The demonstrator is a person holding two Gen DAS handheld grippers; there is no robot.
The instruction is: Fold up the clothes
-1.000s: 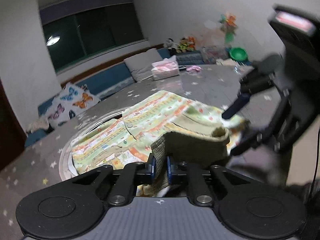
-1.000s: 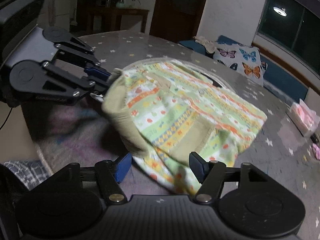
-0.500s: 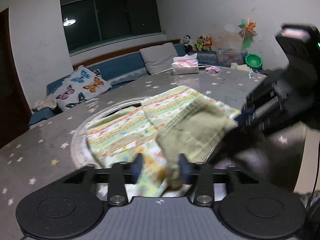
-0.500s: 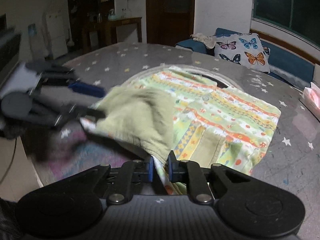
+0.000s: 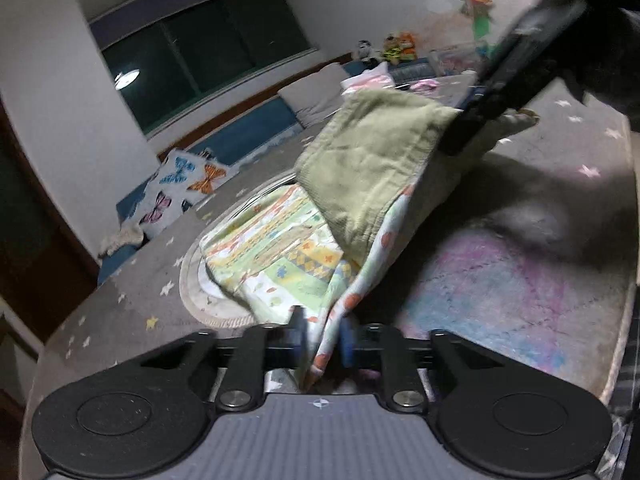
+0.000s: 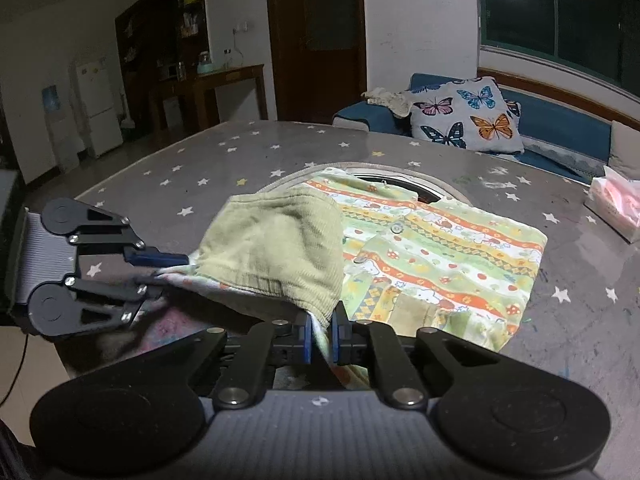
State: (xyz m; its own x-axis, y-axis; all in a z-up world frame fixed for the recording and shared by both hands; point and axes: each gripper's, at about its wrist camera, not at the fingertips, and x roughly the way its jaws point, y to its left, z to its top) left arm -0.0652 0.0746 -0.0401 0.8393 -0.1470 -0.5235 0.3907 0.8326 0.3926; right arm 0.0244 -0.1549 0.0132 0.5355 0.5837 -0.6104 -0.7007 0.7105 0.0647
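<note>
A child's garment [image 6: 440,256] with green, orange and yellow cartoon stripes lies on the star-patterned table [image 6: 224,160]. Its near end, with an olive ribbed cuff [image 6: 276,252], is lifted off the table. My right gripper [image 6: 320,338] is shut on the lifted hem. My left gripper [image 5: 323,340] is shut on the hem's other corner and shows in the right wrist view [image 6: 160,268]. The olive cuff [image 5: 368,168] hangs stretched between them, and the right gripper [image 5: 472,128] crosses the left wrist view at top right.
A round inset ring [image 6: 400,178] lies under the garment. A tissue box [image 6: 612,208] stands at the table's right. A butterfly cushion [image 6: 464,118] and blue bench [image 6: 560,128] are behind. A pastel mat [image 5: 500,288] covers the near table edge.
Both grippers have closed on the garment's near hem and lifted it. The olive cuff has risen and now hangs spread between them, above the flat part.
</note>
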